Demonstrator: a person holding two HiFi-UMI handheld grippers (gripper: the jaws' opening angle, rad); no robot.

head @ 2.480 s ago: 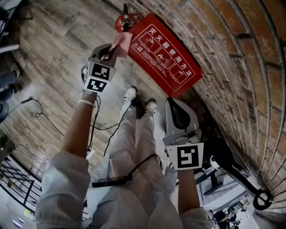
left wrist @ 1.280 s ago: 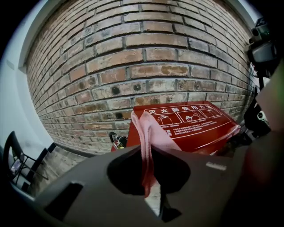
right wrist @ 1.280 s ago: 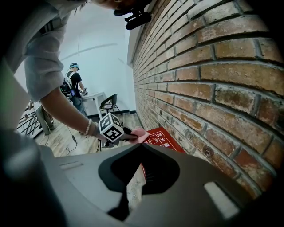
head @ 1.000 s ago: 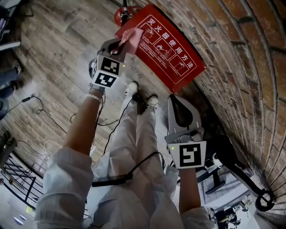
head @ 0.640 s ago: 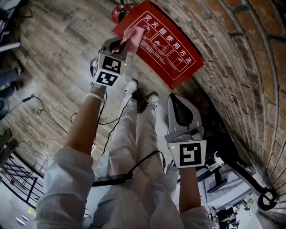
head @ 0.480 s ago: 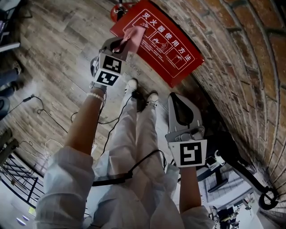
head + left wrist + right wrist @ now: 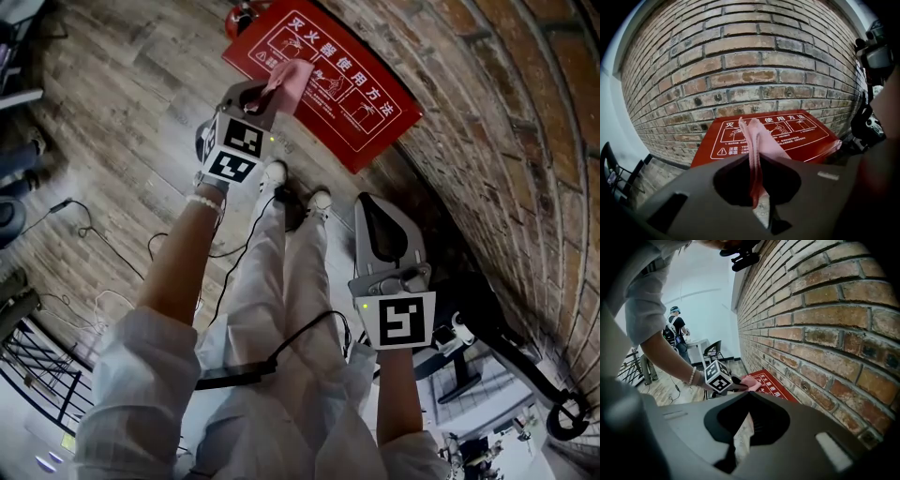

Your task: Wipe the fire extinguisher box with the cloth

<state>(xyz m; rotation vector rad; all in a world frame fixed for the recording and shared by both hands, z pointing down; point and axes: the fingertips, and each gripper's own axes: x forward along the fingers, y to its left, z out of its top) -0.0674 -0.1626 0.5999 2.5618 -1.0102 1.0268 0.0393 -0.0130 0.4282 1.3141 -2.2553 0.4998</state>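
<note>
The red fire extinguisher box (image 7: 352, 89) lies at the foot of the brick wall, its lid printed with white pictures and text. My left gripper (image 7: 272, 91) is shut on a pink cloth (image 7: 291, 75), which rests on the lid's left part. In the left gripper view the cloth (image 7: 758, 140) sticks up between the jaws in front of the box (image 7: 806, 136). My right gripper (image 7: 367, 204) hangs back beside the person's legs, shut with nothing in it. The right gripper view looks past its own gripper (image 7: 749, 397) at the cloth (image 7: 749, 382) and the box (image 7: 772, 392).
A brick wall (image 7: 487, 122) runs along the right. A red extinguisher (image 7: 239, 14) stands behind the box. Cables (image 7: 89, 234) lie on the plank floor, and a black stand (image 7: 487, 328) is at the lower right. Another person (image 7: 675, 329) and a chair (image 7: 712, 350) are far off.
My left gripper has carried the cloth from the box's left edge further onto the printed lid. The right gripper has stayed where it was.
</note>
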